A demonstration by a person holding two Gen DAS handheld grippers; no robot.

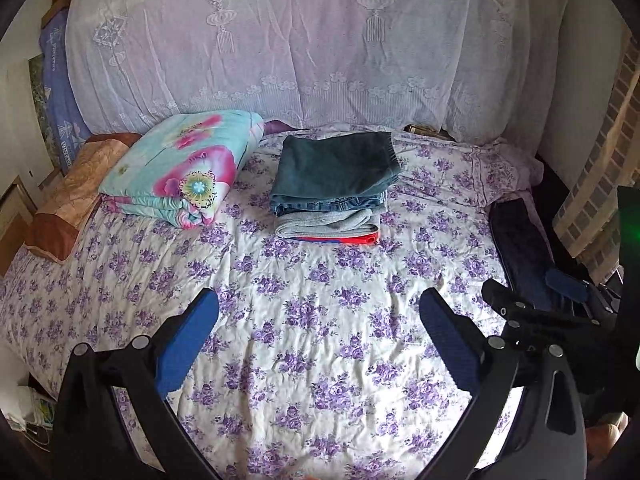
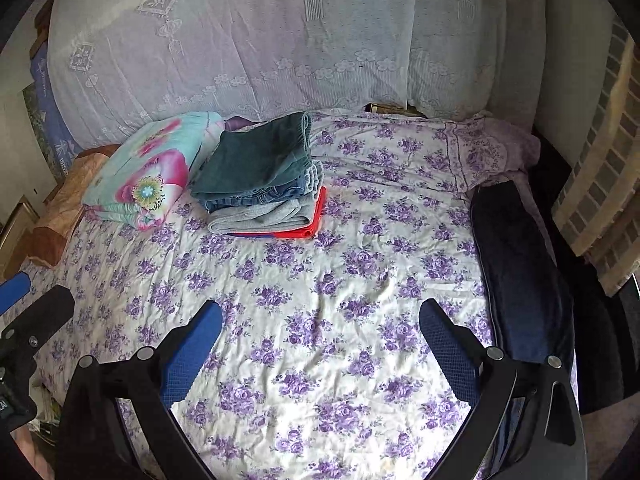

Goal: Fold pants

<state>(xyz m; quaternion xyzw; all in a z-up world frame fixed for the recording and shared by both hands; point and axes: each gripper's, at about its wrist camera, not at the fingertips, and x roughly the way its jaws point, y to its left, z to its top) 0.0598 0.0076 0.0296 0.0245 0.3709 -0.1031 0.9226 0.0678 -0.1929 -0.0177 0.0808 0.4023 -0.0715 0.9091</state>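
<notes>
Left wrist view first: left tool (image 1: 319,312) hung over the bed (image 1: 320,360) w/ its blue pads spread wide, nothing btwn them, just the purple-flower sheet underneath. A stack of folded pants (image 1: 334,184) sat toward the far edge of the bed, roughly mid-width: dark teal pair on top, blue jeans under that, then a grey pair, and something red-orange at the bottom. Folded floral quilt (image 1: 180,168) just beside it toward the far left corner, a brown pillow (image 1: 68,208) past that at the left edge. Dark navy pants (image 1: 520,248) lay along the right edge, not folded as far as I could see. Part of the right tool (image 1: 532,304) poked in near that right edge.

Right wrist view: right tool (image 2: 320,312) was also wide open and empty, hanging over bare sheet. Same stack (image 2: 264,188) sat far-left from here, touching the quilt (image 2: 144,168). The navy pants (image 2: 520,272) ran along the right edge, just beside the tool's right finger. White lace cover (image 2: 280,40) draped behind the far edge.
</notes>
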